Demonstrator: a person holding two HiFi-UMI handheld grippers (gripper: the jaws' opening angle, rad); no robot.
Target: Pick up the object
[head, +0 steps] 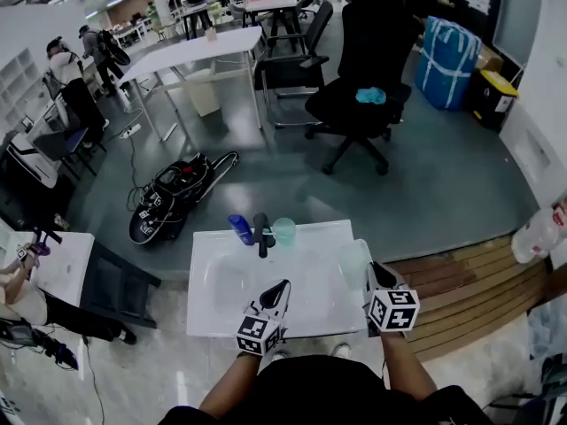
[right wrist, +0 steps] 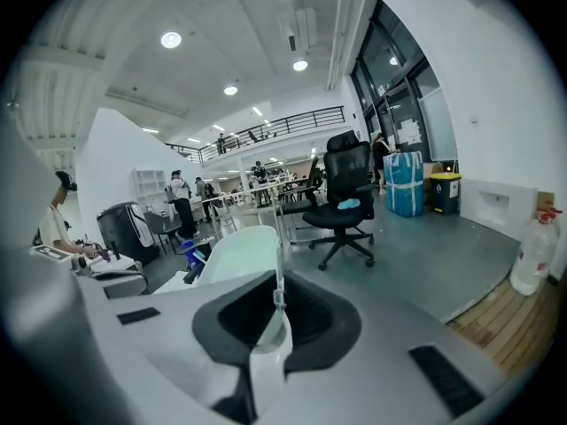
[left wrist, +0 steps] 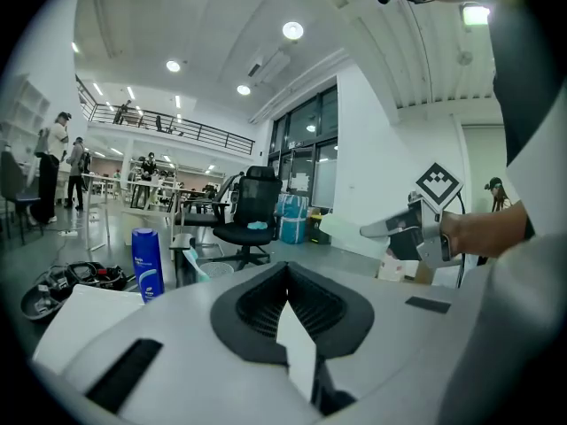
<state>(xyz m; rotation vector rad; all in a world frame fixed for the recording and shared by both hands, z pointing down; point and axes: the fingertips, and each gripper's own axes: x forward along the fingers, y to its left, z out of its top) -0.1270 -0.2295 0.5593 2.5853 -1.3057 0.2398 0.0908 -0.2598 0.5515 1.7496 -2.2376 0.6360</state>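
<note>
Right hand-held gripper [head: 376,279] clamped on pale green cup [head: 353,260], which sticks out toward 11 o'clock over desk [head: 306,277]. Left hand-held gripper [head: 280,289] jaws together, empty, at its 9 o'clock.

tabletop [head: 209,322] white | far edge: bottle [head: 240,229] blue, dark object [head: 261,235] black, cup [head: 283,230] pale green | mint cup [head: 354,260] in right gripper [head: 368,271] | left gripper [left wrist: 285,295] grey, black pads | marker cubes [head: 259,333] black-and-white squares

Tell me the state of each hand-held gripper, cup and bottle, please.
Left hand-held gripper: shut, empty.
Right hand-held gripper: shut on pale cup.
Pale cup: gripped by its wall.
Blue bottle: upright on table.
Green cup: upright on table.
</note>
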